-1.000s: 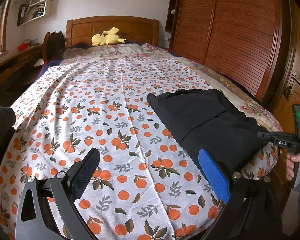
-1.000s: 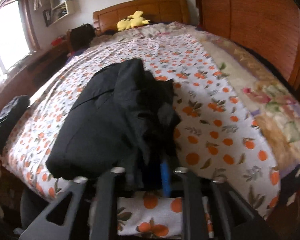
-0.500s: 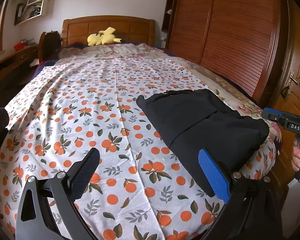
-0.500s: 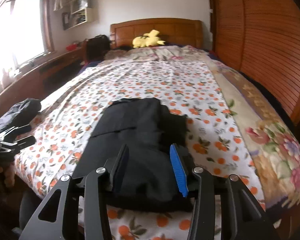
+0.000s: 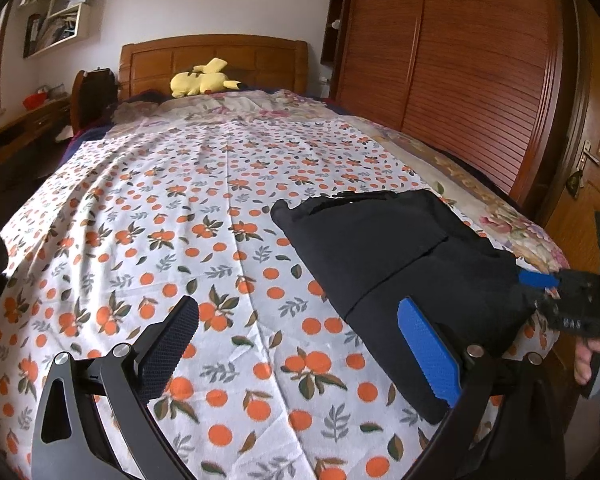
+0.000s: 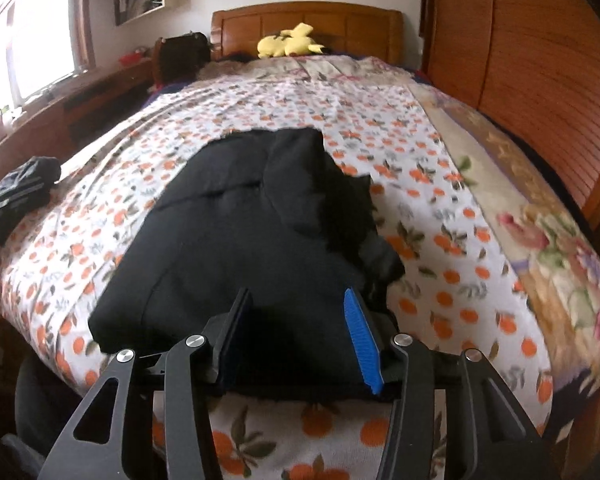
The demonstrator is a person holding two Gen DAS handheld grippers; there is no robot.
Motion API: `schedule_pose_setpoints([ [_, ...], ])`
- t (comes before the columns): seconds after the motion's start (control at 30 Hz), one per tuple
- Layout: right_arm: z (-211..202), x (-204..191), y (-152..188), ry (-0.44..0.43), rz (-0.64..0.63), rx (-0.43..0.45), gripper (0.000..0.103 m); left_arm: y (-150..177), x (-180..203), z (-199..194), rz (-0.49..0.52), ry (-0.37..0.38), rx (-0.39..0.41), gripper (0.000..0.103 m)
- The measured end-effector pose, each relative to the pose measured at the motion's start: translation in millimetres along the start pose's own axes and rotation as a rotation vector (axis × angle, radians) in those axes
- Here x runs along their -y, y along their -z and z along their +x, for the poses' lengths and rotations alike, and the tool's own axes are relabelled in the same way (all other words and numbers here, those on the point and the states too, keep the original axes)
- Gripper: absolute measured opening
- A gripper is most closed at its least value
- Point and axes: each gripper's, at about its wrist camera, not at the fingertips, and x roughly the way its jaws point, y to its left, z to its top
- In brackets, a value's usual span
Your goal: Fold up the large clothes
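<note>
- Lying folded on the orange-print bedsheet [image 6: 440, 200], the black garment [image 6: 240, 240] sat under the right gripper [image 6: 298, 336], jaws opening, pads clear.
- Left gripper [image 5: 300, 352] stood wide, empty, beside it.

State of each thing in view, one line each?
black garment: folded, flat on the bed's near corner
left gripper: open, nothing between the pads
right gripper: jaws opening, garment edge between them, not pinched
wardrobe doors: closed
yellow plush toy: lying by the headboard

Wooden headboard [image 5: 214, 62], slatted wardrobe [image 5: 460, 80]
</note>
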Motion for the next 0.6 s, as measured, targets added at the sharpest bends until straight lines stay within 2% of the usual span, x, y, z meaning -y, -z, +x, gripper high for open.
schedule_pose_setpoints([
  [0.23,-31.9,-2.0,-4.5,0.041,0.024,0.053,0.05,-1.1,4.2,41.9,0.013,0.016,-0.031,0.1],
  [0.33,-40.9,1.5,-11.2,0.08,0.022,0.09,0.065,-0.7,6.2,60.0,0.028,0.018,-0.05,0.1],
  [0.43,-33.2,10.8,-13.2,0.115,0.044,0.082,0.067,-3.9,7.7,75.1,0.042,0.024,-0.061,0.1],
  [0.6,-8.8,28.9,-8.8,0.109,0.134,0.034,0.069,-16.9,11.4,101.5,0.09,0.041,-0.079,0.1],
])
